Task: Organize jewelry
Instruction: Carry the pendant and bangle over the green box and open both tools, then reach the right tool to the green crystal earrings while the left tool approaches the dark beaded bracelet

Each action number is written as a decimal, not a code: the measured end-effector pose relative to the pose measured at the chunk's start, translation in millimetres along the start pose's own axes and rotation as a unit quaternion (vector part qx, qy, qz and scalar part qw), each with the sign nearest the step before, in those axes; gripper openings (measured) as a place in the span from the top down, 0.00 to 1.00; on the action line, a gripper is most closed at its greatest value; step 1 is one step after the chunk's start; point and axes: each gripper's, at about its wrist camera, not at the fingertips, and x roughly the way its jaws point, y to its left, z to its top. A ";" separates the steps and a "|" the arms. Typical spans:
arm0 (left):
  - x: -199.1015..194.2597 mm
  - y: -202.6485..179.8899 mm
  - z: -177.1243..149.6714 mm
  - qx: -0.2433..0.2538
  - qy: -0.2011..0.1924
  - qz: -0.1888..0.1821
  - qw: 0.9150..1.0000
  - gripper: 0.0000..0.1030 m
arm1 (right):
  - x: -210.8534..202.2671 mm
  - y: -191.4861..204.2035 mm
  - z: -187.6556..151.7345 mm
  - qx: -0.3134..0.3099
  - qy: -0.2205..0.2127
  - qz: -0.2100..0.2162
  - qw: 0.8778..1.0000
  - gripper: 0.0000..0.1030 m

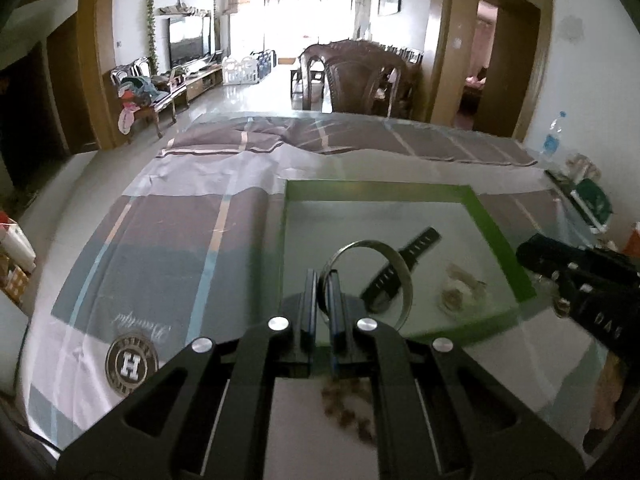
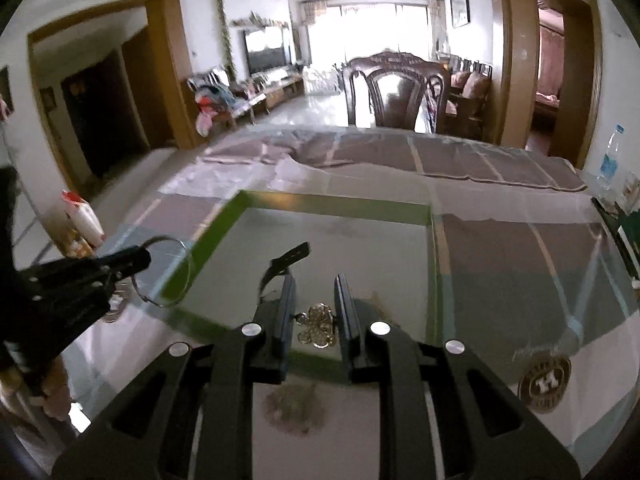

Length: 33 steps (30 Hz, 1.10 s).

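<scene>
The left hand-held gripper (image 1: 324,300) is closed on a silver bangle (image 1: 370,280). The bangle is pinched at its rim, so it stands up on edge and hangs free above the tray (image 1: 496,236). It is likely held this way so it can be set down inside the tray without being dropped.

The right hand-held gripper (image 2: 316,304) is open. A small flower brooch (image 2: 318,326) is seen between its 2 fingers, low by the near rim of the tray. The brooch is not squeezed yet; a gap is seen on each side. The fingers seem to be set around it so it can be picked up or moved next.

A black watch strap (image 1: 404,270) lies flat in the middle of the tray. A blurry brown beaded thing (image 1: 348,404) is seen on the counter just before the tray, under the left gripper.

The tray has a green rim all around. Its far half is bare, so room is left there for the bangle. The near rim is close under both grippers and could be bumped if they are lowered too fast. The 2 grippers are near each other, side by side, so care is needed that they are not knocked together. The counter (image 1: 180,240) is covered by a striped cloth under a clear sheet.
</scene>
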 end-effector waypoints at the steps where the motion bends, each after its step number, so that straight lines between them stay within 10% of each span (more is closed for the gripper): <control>1: 9.9 -1.0 2.0 0.000 0.007 0.006 1.000 0.95 | 11.2 -2.0 0.8 0.005 0.013 0.001 1.000 0.81; 5: 40.7 -8.2 -2.8 0.007 0.027 0.007 1.000 0.90 | 43.5 -6.7 -7.5 0.023 0.043 -0.016 0.999 0.77; 8: 44.8 -7.3 -8.6 -0.002 0.028 0.004 1.000 0.67 | 35.0 -9.6 -18.5 0.032 0.038 -0.009 0.999 0.57; 15: -2.0 3.4 -58.4 0.000 0.021 -0.006 1.000 0.66 | -17.7 -7.0 -69.2 0.020 0.027 0.010 0.999 0.56; 25: 47.4 7.4 -107.4 -0.017 0.117 -0.018 0.993 0.66 | 45.4 12.3 -109.0 0.017 0.122 0.028 0.992 0.56; 33: 32.8 5.5 -122.4 -0.014 0.114 -0.039 0.993 0.85 | 26.6 15.4 -117.2 0.009 0.111 0.029 0.993 0.85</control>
